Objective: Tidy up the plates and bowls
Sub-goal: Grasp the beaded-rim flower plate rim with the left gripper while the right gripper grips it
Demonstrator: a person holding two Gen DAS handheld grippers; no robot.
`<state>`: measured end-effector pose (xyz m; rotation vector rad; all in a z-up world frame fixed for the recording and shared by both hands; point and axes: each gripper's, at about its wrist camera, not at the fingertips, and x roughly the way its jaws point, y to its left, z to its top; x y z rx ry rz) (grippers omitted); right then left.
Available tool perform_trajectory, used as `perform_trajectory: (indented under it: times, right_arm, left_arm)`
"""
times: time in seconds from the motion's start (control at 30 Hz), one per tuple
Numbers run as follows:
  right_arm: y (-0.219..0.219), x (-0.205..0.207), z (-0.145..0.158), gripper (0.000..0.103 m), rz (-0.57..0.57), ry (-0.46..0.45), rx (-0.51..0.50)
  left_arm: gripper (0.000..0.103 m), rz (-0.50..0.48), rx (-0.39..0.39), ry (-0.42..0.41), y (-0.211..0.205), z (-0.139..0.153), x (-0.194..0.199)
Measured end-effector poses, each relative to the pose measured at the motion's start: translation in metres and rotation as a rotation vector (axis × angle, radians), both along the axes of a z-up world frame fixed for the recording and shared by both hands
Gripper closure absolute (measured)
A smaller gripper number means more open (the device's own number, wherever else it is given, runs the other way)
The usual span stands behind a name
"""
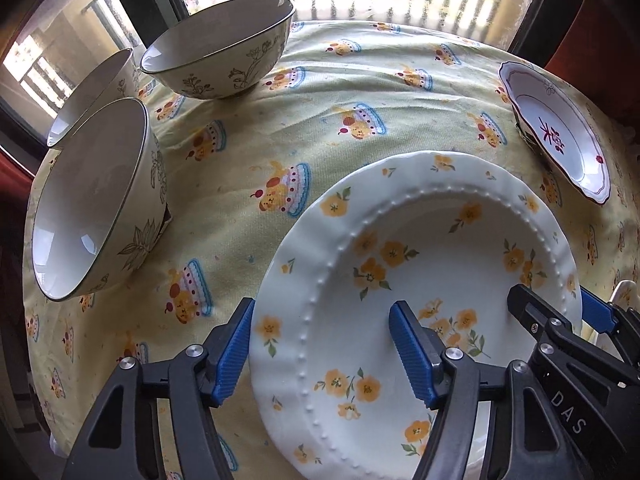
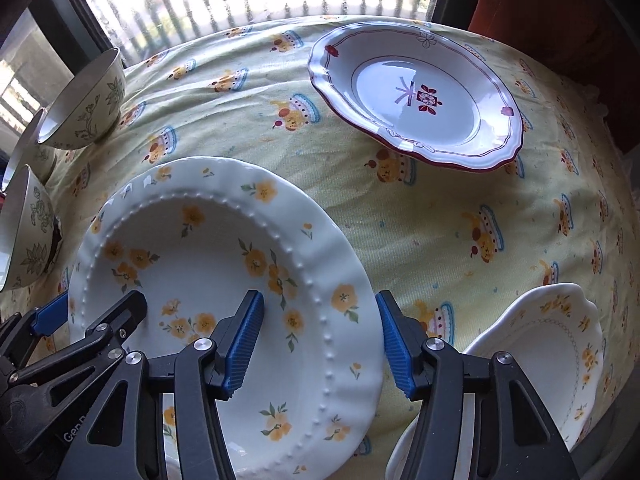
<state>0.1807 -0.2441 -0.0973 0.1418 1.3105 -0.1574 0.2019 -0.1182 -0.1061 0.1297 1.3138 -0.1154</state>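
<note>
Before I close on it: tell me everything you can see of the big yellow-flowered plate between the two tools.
The yellow-flowered plate is white, glossy, ceramic-looking, with a beaded ridge, a deep well and a wavy rim. It lies level on the patterned tablecloth, nearest the cameras. The left tool straddles its left rim and the right tool its right rim, each with one pad inside and one outside. Neither visibly presses on it yet.

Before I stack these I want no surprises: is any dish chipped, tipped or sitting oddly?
No chips or spills show. The red-rimmed plate looks slightly odd: its near edge seems propped above the tablecloth, with something dark under it in the left wrist view. What it is, I cannot tell.
</note>
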Motion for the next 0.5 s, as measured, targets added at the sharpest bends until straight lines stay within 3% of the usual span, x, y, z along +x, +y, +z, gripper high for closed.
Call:
perform_trajectory:
  times: [0.27,0.43,0.5]
  right_arm:
    - [-0.003,0.003,-0.005,0.034,-0.033,0.000,0.039]
    - [0.000,0.003,-0.003,0.036,-0.044,0.021,0.030]
    - [0.001,0.003,-0.002,0.036,-0.047,0.024,0.022]
  left_arm:
    - [0.034,0.036,-0.060,0.013,0.011,-0.005,-0.008]
    - [0.033,-0.046,-0.051,-0.019,0.009,-0.006,-0.017]
    - [0.033,-0.037,-0.061,0.003,0.012,-0.006,-0.017]
